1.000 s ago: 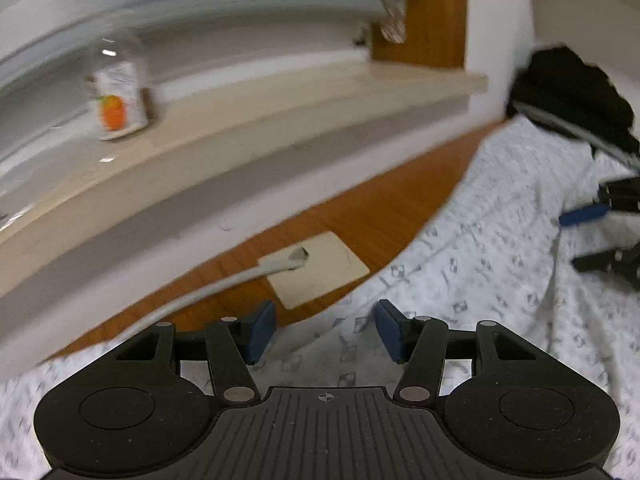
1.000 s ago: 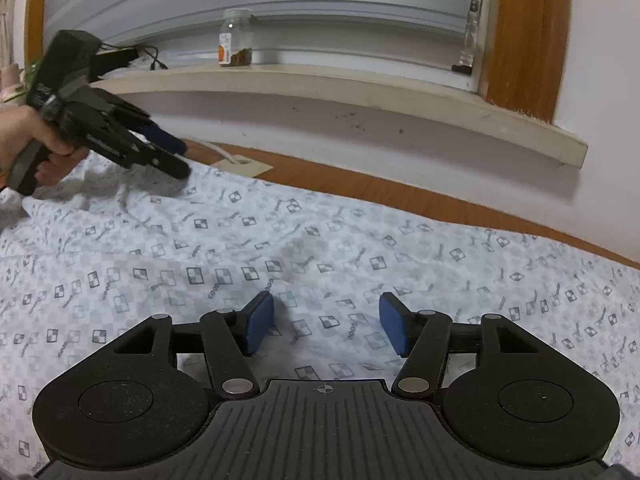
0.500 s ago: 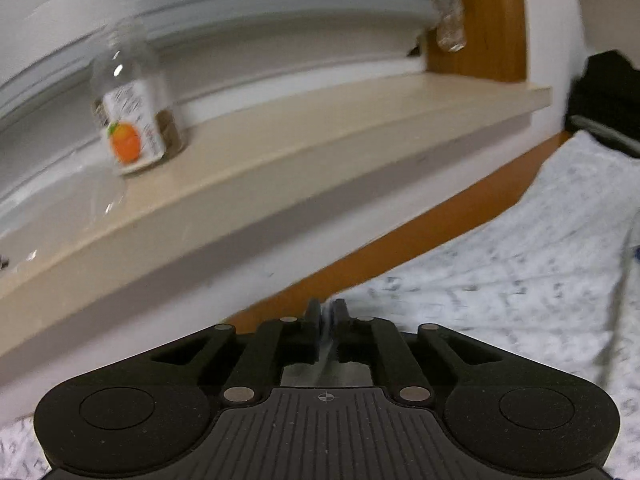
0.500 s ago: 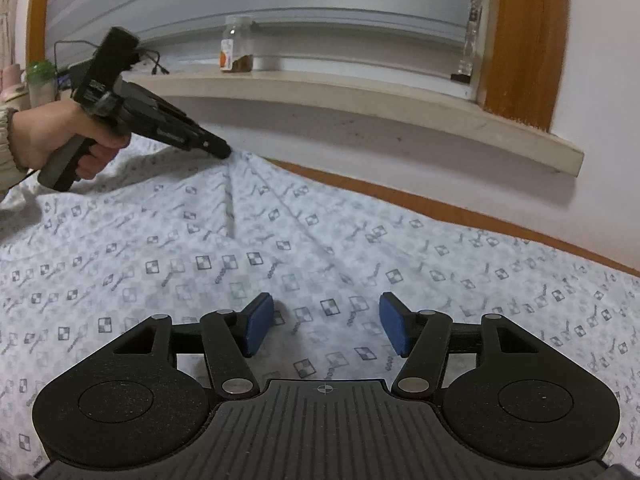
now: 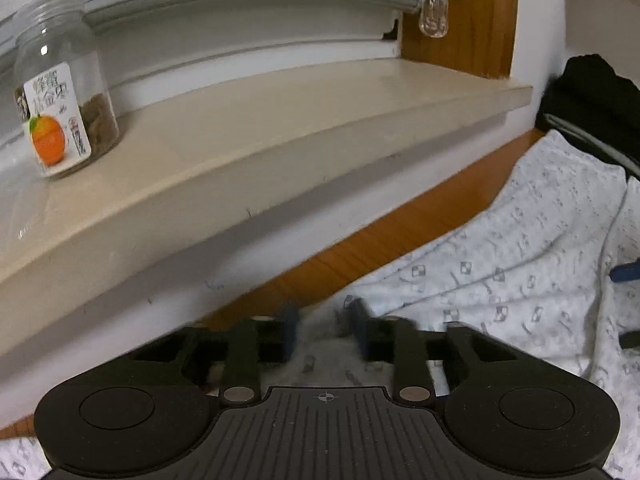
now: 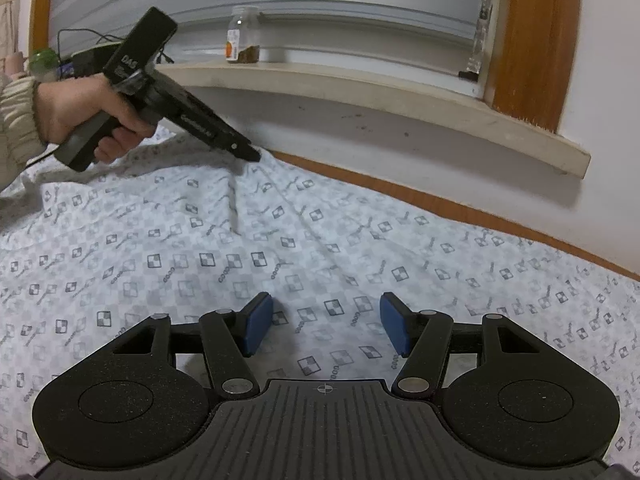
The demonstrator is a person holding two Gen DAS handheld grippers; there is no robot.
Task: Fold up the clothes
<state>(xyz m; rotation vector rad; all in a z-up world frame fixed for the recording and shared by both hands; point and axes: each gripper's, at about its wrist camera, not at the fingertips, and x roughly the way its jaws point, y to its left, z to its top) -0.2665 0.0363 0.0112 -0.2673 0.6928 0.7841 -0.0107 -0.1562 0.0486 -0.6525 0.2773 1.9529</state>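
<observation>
At the far left, left hand (image 6: 80, 116): it is closed around the grip of its tool; a ribbed beige sleeve covers the wrist.
Left tongs (image 6: 253, 156): they point down to the far edge of the cloth, close under the window sill. In their own view the two blue pads (image 5: 289, 328) stand apart, released, with a bit of cloth lying in the gap between them. This view is blurred, so I cannot tell if the pads touch the cloth.
Jar (image 6: 242, 42): a clear jar with an orange fruit on its label stands upright on the window sill (image 6: 360, 88); something brown is at its bottom.
Cloth (image 6: 208, 240): white with small checkered squares, it is spread wide and nearly flat below both tools. Some creases run from the tip of the left tongs toward the camera. Its far edge lies along a wooden strip (image 6: 400, 192) at the foot of the wall.
Right tongs (image 6: 326, 326): released, the blue pads are well apart and hold nothing; they hover over the middle of the cloth.
Dark pile (image 5: 592, 100): black fabric lies past the far right end of the cloth, near the wall.
</observation>
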